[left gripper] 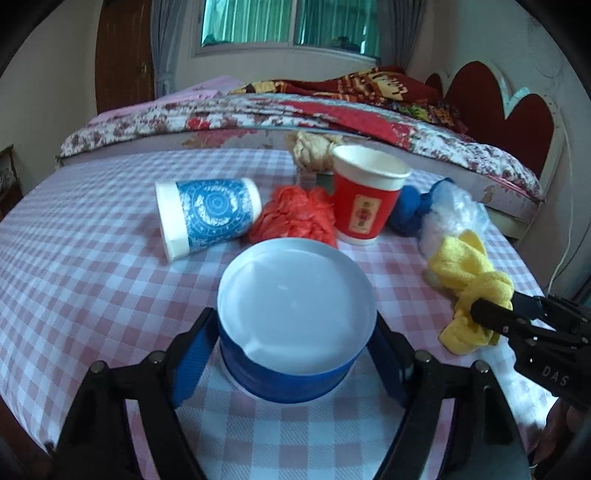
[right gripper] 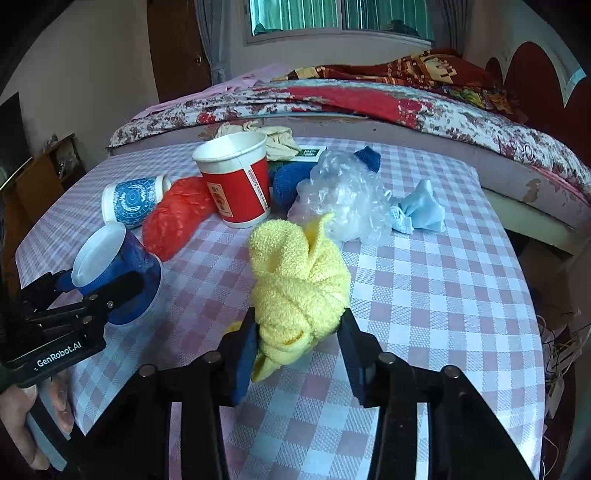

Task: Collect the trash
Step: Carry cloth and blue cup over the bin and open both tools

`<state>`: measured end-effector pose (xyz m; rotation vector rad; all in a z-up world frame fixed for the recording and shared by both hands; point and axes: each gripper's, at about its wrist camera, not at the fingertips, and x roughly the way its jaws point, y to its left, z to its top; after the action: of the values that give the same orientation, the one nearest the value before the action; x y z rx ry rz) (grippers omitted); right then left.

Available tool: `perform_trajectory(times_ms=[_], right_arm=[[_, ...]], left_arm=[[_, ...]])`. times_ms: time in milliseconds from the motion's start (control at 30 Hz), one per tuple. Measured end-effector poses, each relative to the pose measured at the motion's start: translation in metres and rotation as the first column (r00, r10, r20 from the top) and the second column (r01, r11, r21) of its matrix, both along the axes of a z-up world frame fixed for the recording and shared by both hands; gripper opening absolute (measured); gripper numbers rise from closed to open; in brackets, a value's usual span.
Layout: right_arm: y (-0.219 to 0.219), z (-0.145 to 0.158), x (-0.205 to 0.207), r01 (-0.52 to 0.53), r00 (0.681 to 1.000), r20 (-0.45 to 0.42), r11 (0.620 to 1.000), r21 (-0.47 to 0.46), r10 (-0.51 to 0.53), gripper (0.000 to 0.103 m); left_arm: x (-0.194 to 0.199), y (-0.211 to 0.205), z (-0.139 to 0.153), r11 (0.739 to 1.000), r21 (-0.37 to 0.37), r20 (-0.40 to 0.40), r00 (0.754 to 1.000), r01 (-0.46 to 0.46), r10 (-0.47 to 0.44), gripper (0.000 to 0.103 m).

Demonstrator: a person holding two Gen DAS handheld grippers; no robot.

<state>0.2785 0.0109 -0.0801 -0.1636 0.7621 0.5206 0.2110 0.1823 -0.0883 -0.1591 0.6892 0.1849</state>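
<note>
You are working in a bedroom of a home. Just behind the bench covered in a pink-and-white checked cloth stands a bed with a floral red-and-white quilt, and a rumpled red and yellow patterned blanket lies on top of it. At the right end you can see a dark red scalloped headboard with a pale frame. On the far wall a window with green-tinted panes sits between grey curtains, and a brown wooden door stands to its left. In the right wrist view, low wooden furniture lines the left wall.
</note>
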Motion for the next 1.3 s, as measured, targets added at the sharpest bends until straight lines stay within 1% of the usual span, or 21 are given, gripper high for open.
perform_trajectory(times_ms=[100,400,533,767,1000,1167,1300], right_arm=[[-0.008,0.005,-0.011,0.003,0.999,0.04,1.0,0.009,-0.003,0.043],[-0.047,0.026,-0.053,0.037,0.983,0.18,0.999,0.021,-0.04,0.043],[-0.071,0.035,-0.07,0.071,0.973,0.216,0.997,0.025,-0.075,0.043],[-0.126,0.041,-0.096,0.166,0.956,0.238,0.985,0.05,-0.173,0.043],[-0.182,0.04,-0.119,0.261,0.931,0.246,0.963,0.065,-0.269,0.043],[-0.223,0.035,-0.137,0.341,0.906,0.24,0.937,0.077,-0.349,0.043],[-0.251,0.031,-0.148,0.4,0.884,0.233,0.913,0.074,-0.406,0.043]], left_arm=[[-0.012,-0.013,0.007,0.999,0.035,0.033,0.999,0.015,-0.017,0.079],[-0.037,-0.056,0.025,0.994,0.059,0.116,0.989,0.091,-0.097,0.079],[-0.043,-0.079,0.031,0.989,0.06,0.133,0.981,0.135,-0.142,0.079],[-0.049,-0.124,0.035,0.97,0.068,0.145,0.959,0.234,-0.242,0.079],[-0.052,-0.179,0.042,0.939,0.083,0.16,0.925,0.334,-0.344,0.079],[-0.054,-0.217,0.044,0.908,0.085,0.169,0.893,0.409,-0.418,0.079],[-0.059,-0.245,0.045,0.878,0.092,0.175,0.861,0.469,-0.478,0.079]])
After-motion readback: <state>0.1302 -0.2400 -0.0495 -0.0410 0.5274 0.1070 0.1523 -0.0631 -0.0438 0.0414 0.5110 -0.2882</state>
